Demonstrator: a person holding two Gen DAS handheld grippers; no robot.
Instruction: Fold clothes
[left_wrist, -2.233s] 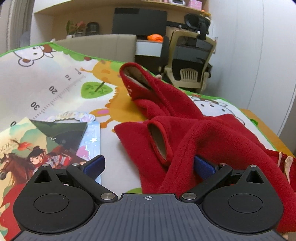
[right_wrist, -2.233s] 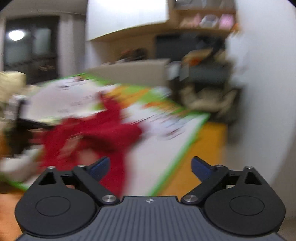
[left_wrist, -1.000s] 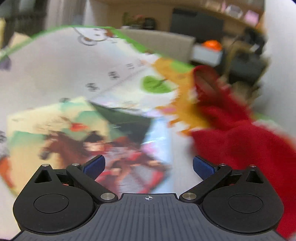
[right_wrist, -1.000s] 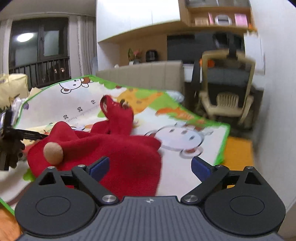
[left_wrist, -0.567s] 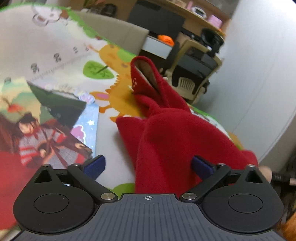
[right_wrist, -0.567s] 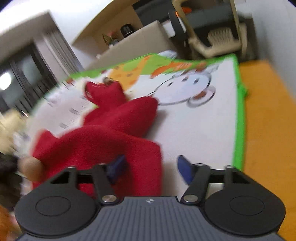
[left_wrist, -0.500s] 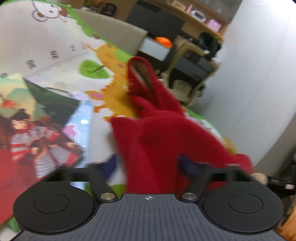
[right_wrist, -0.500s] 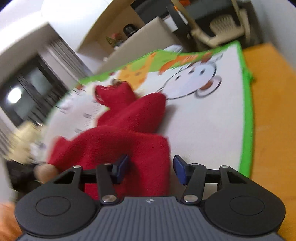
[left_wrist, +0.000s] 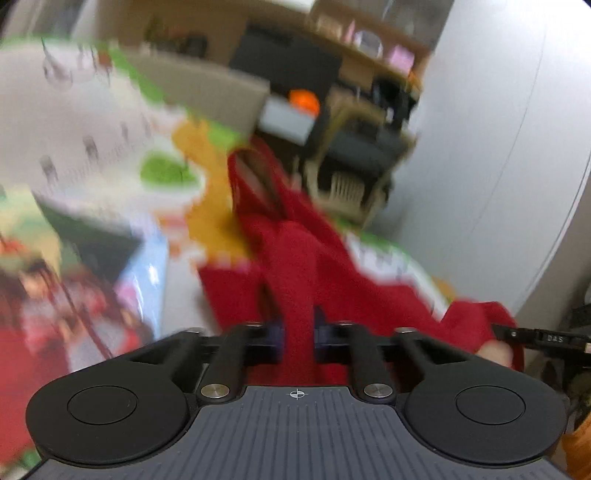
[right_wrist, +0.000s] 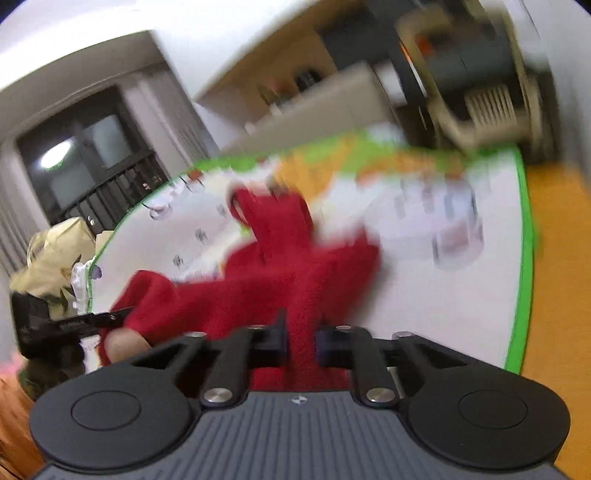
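Observation:
A red fleece garment (left_wrist: 295, 254) lies rumpled on a cartoon play mat (left_wrist: 92, 147), one sleeve stretching away toward the far edge. My left gripper (left_wrist: 298, 334) is shut on a fold of its near edge. In the right wrist view the same red garment (right_wrist: 258, 280) spreads across the mat (right_wrist: 443, 288), and my right gripper (right_wrist: 301, 338) is shut on another fold of it. The other gripper's black tip shows at the left (right_wrist: 74, 325) beside a tan knob. Both views are blurred by motion.
A picture book (left_wrist: 55, 288) lies on the mat left of the garment. Beyond the mat's far edge stand a beige office chair (left_wrist: 354, 162) and a low grey sofa back (left_wrist: 207, 92). Orange floor (right_wrist: 554, 295) runs along the mat's green right border.
Both grippers were open over the garment and have since shut on folds of it. Both views now swing and blur, and the cloth bunches between the fingers.

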